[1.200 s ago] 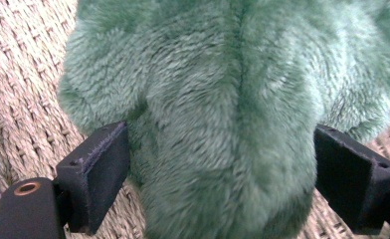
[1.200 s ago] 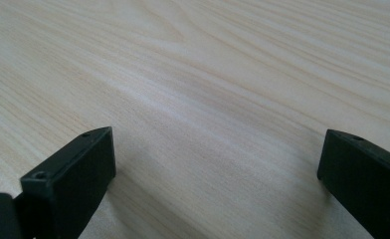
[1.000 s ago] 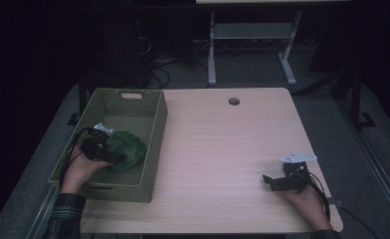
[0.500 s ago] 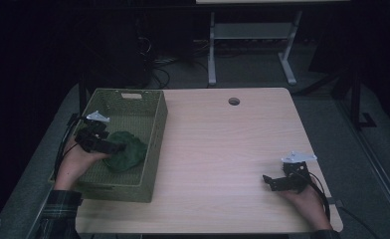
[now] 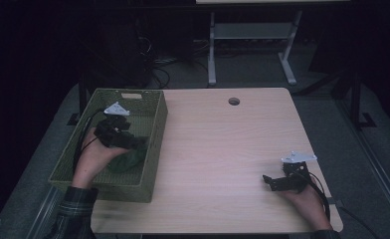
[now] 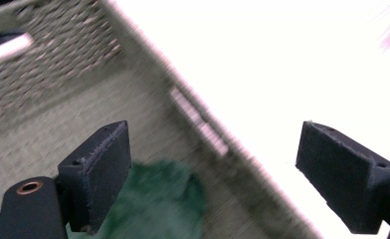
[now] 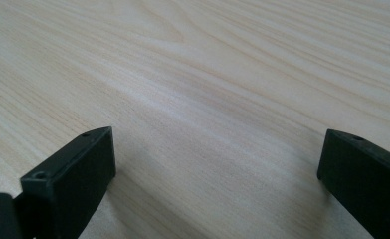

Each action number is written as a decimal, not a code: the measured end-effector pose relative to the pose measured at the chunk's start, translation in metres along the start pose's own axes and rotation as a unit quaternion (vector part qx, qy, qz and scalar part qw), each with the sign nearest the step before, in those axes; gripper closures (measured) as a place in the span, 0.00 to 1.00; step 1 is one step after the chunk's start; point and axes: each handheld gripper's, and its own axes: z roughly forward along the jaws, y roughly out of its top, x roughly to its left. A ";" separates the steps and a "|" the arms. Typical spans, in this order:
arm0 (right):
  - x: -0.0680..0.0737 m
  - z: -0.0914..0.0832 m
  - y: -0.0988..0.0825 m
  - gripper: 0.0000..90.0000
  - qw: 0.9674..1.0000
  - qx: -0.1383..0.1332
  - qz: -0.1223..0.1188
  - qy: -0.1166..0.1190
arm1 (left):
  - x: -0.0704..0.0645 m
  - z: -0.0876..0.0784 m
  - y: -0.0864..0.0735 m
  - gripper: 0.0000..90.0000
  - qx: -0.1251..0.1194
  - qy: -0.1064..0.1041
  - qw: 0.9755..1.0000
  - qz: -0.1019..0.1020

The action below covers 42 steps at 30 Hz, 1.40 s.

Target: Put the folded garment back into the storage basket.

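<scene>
Your left hand-held gripper (image 5: 133, 143) sits in the left half of the high view, held over the inside of the green woven basket (image 5: 155, 130), which stands on the left part of the bench (image 5: 223, 149). Its 2 jaws are spread wide with nothing between them; in the left gripper view the gap between them frames the basket's inner wall and rim. The dark green cloth (image 6: 158, 199) lies bunched on the basket floor, at the lower centre of the left gripper view, just beside and below the left-hand jaw; whether that jaw touches it you cannot tell, as the picture is blurred. In the high view the cloth (image 5: 129, 158) shows as a dark green mound right under your left hand (image 5: 91, 159), near the basket's right wall. Your right hand-held gripper (image 5: 271, 181) is at the lower right of the high view, low over the bare wood and well apart from the basket, with your right hand (image 5: 305, 196) behind it. Its 2 jaws are also wide apart and hold nothing; the right gripper view shows pale wood grain between them. A round hole (image 5: 234, 101) marks the bench near its far edge, at the upper centre of the high view.
</scene>
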 end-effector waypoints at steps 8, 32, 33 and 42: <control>0.000 0.000 0.000 0.02 1.000 0.000 0.001 0.000 | -0.036 0.011 0.019 0.15 -0.029 -0.034 0.999 0.025; 0.000 0.000 0.000 0.02 1.000 0.000 -0.004 0.003 | -0.122 0.092 0.029 0.15 -0.015 -0.107 0.991 0.081; 0.000 0.000 0.000 0.02 1.000 0.000 -0.003 0.003 | -0.125 0.096 0.027 0.15 -0.012 -0.107 0.991 0.082; 0.000 0.000 0.000 0.02 1.000 0.000 -0.003 0.003 | -0.137 0.126 0.007 0.15 0.004 -0.102 0.991 0.091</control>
